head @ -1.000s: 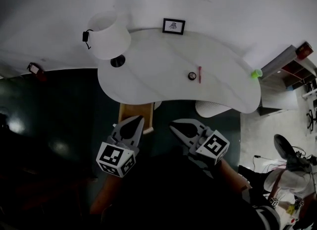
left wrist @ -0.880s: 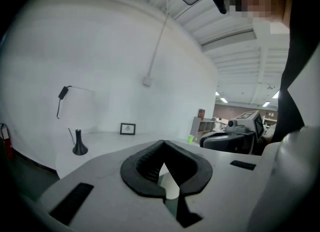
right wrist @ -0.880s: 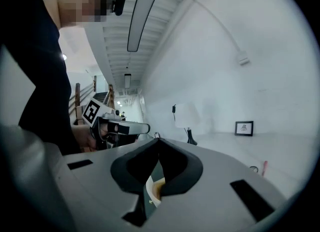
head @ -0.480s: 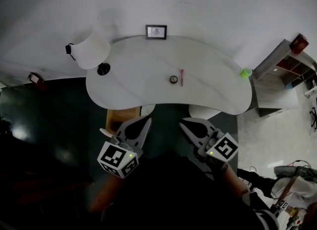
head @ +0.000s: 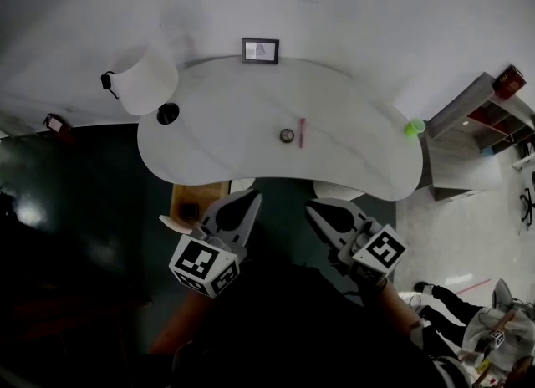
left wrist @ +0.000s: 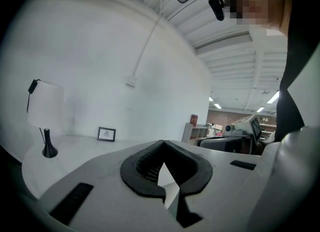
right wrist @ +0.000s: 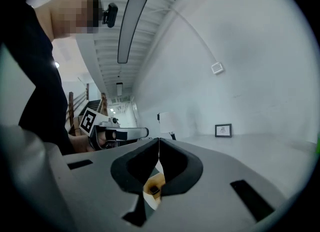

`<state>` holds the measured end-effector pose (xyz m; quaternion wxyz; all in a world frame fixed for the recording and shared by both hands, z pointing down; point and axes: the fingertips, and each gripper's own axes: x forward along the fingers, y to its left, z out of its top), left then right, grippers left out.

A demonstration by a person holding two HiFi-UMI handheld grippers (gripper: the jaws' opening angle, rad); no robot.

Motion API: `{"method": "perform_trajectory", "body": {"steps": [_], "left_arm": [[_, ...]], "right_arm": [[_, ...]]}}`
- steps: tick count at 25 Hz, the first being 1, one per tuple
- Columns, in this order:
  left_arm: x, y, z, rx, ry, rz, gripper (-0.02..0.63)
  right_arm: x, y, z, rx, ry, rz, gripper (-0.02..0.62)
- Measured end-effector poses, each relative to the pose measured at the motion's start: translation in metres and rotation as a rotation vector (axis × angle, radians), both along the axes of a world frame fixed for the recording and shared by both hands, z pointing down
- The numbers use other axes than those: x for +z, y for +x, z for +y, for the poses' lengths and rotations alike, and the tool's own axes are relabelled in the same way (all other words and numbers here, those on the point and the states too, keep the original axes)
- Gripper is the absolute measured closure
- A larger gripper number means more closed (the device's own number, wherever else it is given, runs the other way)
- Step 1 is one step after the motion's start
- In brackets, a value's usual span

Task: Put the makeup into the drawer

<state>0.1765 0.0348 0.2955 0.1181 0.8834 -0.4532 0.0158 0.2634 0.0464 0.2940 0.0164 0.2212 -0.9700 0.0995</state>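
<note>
Both my left gripper [head: 251, 200] and my right gripper [head: 316, 209] have their jaws pressed together on nothing, and both hang short of the bench [head: 368, 160]. The makeup, a small round pot [head: 287, 135] with a pink stick [head: 302, 132] just beside it, lies mid-bench, well apart from the open wooden drawer [head: 196, 192] under the near edge. My worry is that reaching in with unopened jaws would shove them. The slim stick could also roll off when I pinch its neighbour, or drop outside the drawer.
</note>
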Motion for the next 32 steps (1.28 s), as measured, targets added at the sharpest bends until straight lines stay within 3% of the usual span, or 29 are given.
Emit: {"method": "perform_trajectory", "body": {"steps": [15,22,27,32], "left_arm": [[0.003,-0.024,-0.132,0.052,0.024,-0.032,0.596],[0.01,-0.008,-0.157,0.033,-0.005,-0.035,0.597],[0.018,0.017,-0.169,0.041,-0.031,-0.03,0.597],[0.022,0.033,-0.175,0.046,-0.071,-0.052,0.597]], "right_arm": [[-0.013,-0.007,-0.129,0.083,0.013,0.086,0.578],[-0.006,0.007,-0.152,0.078,-0.04,0.044,0.578],[-0.004,0.035,-0.161,0.083,-0.026,0.076,0.578],[0.011,0.055,-0.168,0.093,-0.087,0.093,0.578]]}}
